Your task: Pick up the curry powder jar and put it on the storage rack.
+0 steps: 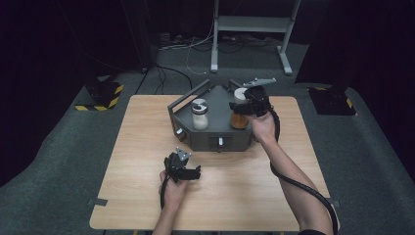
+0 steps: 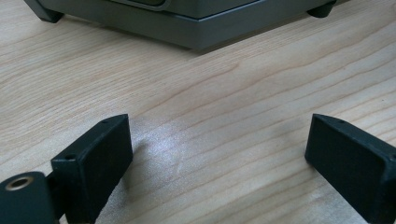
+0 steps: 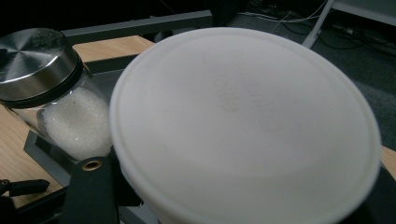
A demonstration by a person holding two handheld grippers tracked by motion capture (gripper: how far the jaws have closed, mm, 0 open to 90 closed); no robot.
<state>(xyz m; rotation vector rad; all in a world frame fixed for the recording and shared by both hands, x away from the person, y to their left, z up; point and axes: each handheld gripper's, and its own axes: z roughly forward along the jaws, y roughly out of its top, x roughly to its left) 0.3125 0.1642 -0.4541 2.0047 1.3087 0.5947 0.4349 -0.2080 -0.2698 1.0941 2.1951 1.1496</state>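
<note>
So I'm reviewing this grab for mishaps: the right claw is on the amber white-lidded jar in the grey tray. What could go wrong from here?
1. The right claw grips the amber jar up near its white lid; it might slip or tilt.
2. The metal-lidded jar stands close by in the grey tray; a sideways swing could knock it.

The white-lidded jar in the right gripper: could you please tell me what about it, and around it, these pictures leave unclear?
- Right gripper view: the white lid hides the jar's body, contents and most of both jaws.
- High view: the right gripper covers much of the amber jar; its contents are too small to identify.
- Left gripper view: the grey tray is cut off by the top edge.
- The right gripper view cuts off the base of the steel-lidded jar.
</note>
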